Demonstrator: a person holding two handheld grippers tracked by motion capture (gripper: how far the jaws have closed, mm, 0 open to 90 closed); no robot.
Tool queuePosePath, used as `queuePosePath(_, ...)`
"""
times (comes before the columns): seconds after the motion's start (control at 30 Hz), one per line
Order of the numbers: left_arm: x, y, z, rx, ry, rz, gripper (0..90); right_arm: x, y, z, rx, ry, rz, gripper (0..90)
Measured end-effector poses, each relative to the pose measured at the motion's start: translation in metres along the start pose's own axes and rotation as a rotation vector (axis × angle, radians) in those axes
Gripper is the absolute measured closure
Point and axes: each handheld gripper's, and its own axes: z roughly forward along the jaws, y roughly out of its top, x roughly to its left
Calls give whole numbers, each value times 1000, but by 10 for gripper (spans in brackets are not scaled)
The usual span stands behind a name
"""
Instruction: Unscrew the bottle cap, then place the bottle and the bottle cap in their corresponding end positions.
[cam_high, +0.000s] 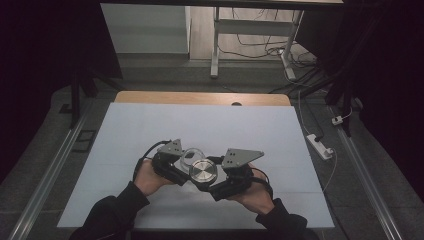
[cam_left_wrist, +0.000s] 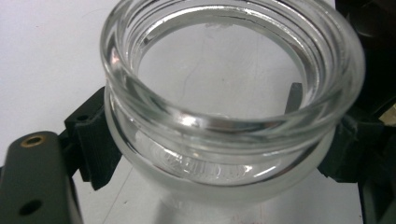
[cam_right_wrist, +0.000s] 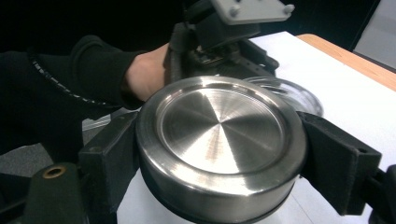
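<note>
Glass jar (cam_left_wrist: 224, 107) is clamped by my left gripper (cam_high: 176, 162). My right gripper (cam_high: 220, 177) clenches the steel lid (cam_right_wrist: 219, 144) at the jar's 4 o'clock. Tilted seating risks cross-threading.

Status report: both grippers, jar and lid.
Left gripper shut on glass jar, mouth open. Right gripper shut on steel lid, beside the jar, not on it. Nothing in the way.

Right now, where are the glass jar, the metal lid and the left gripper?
glass jar (cam_left_wrist: 233, 126), left gripper view, front of its threaded rim.
metal lid (cam_right_wrist: 219, 128), right gripper view, middle of its flat top.
left gripper (cam_high: 176, 162), high view, between its fingertips.
</note>
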Motion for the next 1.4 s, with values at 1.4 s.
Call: queuePosePath(1.4,32,15,16,-24,58,-20,158,16,-46,15,51,23,-13,179)
